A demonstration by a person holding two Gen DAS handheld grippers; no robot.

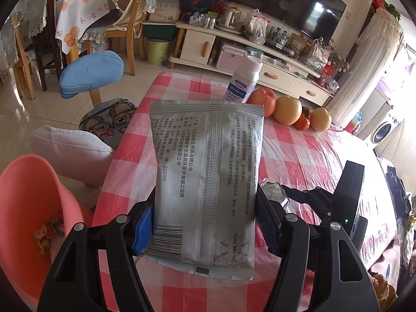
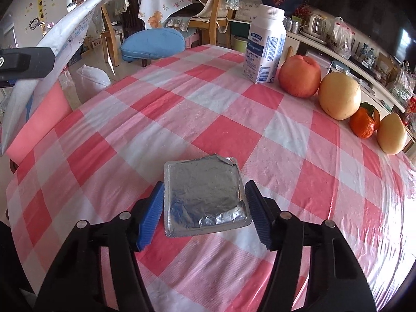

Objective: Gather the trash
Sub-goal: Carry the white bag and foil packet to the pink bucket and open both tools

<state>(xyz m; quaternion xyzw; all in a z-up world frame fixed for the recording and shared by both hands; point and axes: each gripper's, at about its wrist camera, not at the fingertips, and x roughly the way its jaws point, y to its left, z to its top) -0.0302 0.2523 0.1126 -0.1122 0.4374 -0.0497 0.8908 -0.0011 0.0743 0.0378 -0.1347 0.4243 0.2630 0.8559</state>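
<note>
A table (image 2: 197,109) covered with a pink-and-white checked cloth carries a white bottle (image 2: 265,44) with a blue label, standing upright near the far edge. Just beside it runs a row of fruit: a red apple (image 2: 299,75), a large yellow pear (image 2: 339,96), a small orange (image 2: 362,123) and a smaller yellow pear (image 2: 391,135). Beyond the table stand a blue cushioned stool (image 1: 91,72), wooden chairs (image 1: 127,26) with cloths draped over them, and a low cream cabinet (image 1: 273,75) crowded with bags and bottles under a dark television (image 1: 286,2)
</note>
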